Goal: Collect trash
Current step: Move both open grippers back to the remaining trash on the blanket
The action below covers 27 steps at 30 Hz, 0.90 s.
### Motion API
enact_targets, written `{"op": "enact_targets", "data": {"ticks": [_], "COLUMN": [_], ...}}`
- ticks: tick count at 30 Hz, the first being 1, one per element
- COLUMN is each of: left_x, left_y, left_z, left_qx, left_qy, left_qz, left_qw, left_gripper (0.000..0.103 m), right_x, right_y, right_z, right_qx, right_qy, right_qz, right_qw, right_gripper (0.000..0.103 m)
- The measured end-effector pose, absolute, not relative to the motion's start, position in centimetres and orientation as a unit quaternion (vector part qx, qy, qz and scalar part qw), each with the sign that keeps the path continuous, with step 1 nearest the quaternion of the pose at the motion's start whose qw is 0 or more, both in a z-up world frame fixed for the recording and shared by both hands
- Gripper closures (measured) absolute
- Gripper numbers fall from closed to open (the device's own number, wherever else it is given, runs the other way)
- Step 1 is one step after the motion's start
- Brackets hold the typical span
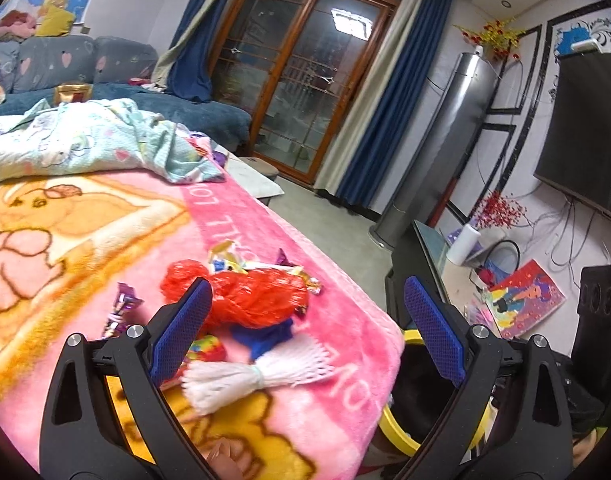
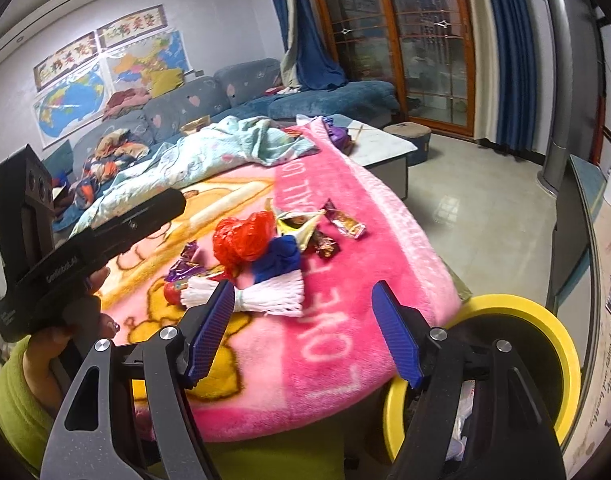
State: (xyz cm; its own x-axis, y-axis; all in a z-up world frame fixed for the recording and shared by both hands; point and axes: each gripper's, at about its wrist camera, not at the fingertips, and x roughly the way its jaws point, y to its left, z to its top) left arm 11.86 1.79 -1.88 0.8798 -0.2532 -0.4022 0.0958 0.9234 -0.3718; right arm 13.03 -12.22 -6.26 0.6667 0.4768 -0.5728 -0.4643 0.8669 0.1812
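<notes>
**Both grippers poised above the litter pile**

Left gripper (image 1: 305,320) and right gripper (image 2: 301,332) tilt downward, jaws spread wide and empty. The trash pile (image 2: 273,248), wrappers, red plastic bag (image 1: 261,296) and white foam net (image 2: 265,298), lies on the pink blanket (image 2: 345,240) beside the yellow-rimmed bin (image 2: 545,320). A hand (image 2: 49,360) grips the left tool.
</notes>
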Motion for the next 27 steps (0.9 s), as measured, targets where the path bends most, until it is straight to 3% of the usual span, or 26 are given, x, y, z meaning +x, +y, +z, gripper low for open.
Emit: {"op": "enact_targets", "data": {"ticks": [25, 27], "left_x": [14.6, 15.2], "left_y": [9.2, 9.3], "left_z": [-5.6, -6.1], "left_qx": [-0.233, -0.240], "left_qy": [0.259, 0.266], "left_qz": [-0.030, -0.034], "left_qw": [0.937, 0.933], "left_gripper": [0.015, 0.020], "right_x": [16.6, 17.0], "right_y": [-6.8, -6.7], "right_z": [-9.8, -10.3], "right_qx": [-0.034, -0.034], "right_qy": [0.360, 0.365], "right_qz": [0.281, 0.279], "right_qw": [0.889, 0.888], "right_gripper": [0.033, 0.033]}}
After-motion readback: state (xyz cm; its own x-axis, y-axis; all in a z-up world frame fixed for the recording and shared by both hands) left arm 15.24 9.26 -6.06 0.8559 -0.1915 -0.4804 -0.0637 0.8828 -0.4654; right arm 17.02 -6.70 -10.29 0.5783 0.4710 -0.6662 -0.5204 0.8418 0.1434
